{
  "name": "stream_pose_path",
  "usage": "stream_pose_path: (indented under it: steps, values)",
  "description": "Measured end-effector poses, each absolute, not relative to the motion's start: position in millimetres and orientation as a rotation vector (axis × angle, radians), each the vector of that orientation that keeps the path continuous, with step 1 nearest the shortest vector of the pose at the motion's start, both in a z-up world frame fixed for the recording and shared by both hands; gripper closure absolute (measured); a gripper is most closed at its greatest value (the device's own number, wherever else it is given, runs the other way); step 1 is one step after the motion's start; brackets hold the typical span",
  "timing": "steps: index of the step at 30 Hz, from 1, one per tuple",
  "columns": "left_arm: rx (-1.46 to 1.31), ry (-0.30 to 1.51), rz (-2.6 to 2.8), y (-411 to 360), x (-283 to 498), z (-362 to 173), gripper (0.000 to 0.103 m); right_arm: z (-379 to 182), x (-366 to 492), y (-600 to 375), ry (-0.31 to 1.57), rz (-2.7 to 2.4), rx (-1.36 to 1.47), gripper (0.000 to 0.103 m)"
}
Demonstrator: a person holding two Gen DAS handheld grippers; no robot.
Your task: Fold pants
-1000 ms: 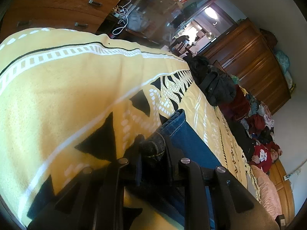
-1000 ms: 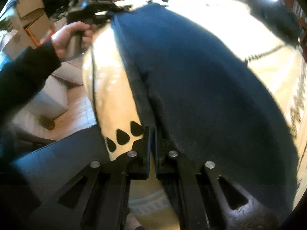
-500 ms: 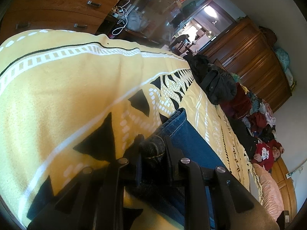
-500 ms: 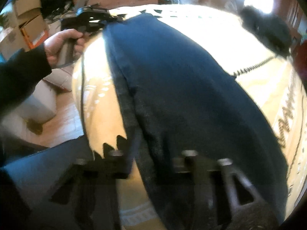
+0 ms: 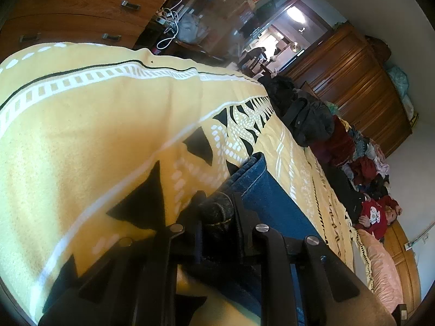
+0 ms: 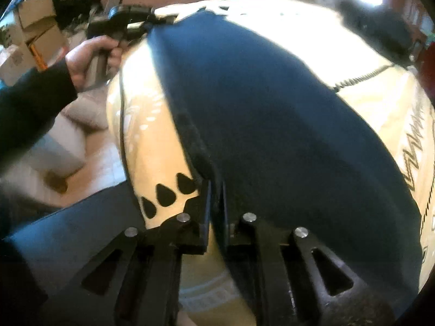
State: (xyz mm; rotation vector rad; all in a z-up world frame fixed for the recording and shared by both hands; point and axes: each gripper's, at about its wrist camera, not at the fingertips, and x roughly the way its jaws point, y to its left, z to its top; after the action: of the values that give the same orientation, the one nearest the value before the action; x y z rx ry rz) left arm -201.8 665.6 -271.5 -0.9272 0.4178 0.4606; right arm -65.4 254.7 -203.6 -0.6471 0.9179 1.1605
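Blue jeans lay across the yellow blanket. Left claw pinched their bunched hem at lower centre; right claw was opening, jeans edge between its jaws.

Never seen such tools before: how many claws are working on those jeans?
2. The left claw pinches one end of the jeans; the right claw, jaws opening, has the other end's edge between them.
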Motion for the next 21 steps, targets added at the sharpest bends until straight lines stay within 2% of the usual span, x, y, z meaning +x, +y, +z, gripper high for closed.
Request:
stream_pose_path:
  steps: [1, 3, 7, 13, 19, 21]
  values:
    - [-0.927, 0.422, 0.457, 665.5, -201.7, -270.6, 0.079, -197.8, -67.1, 248.5, 0.904, 1.114, -0.639, 0.074]
    - [-0.917, 0.435, 0.450, 665.4, -202.7, -270.0, 0.079, -177.3, -78.4, 216.7, 0.839, 1.043, -0.568, 0.066]
    - [-0.906, 0.446, 0.441, 663.3, -202.3, -267.8, 0.079, -176.6, -91.7, 150.7, 0.863, 0.914, -0.596, 0.069]
    - [-0.905, 0.467, 0.453, 659.0, -200.4, -261.0, 0.079, -179.9, -31.3, 55.5, 0.933, 0.597, -0.473, 0.072]
    - [-0.900, 0.491, 0.476, 651.3, -201.3, -251.9, 0.078, -186.3, -32.4, 57.5, 0.968, 0.723, -0.473, 0.071]
    - [-0.900, 0.489, 0.484, 646.8, -203.5, -248.9, 0.075, -190.0, -35.5, 63.3, 0.966, 0.752, -0.484, 0.071]
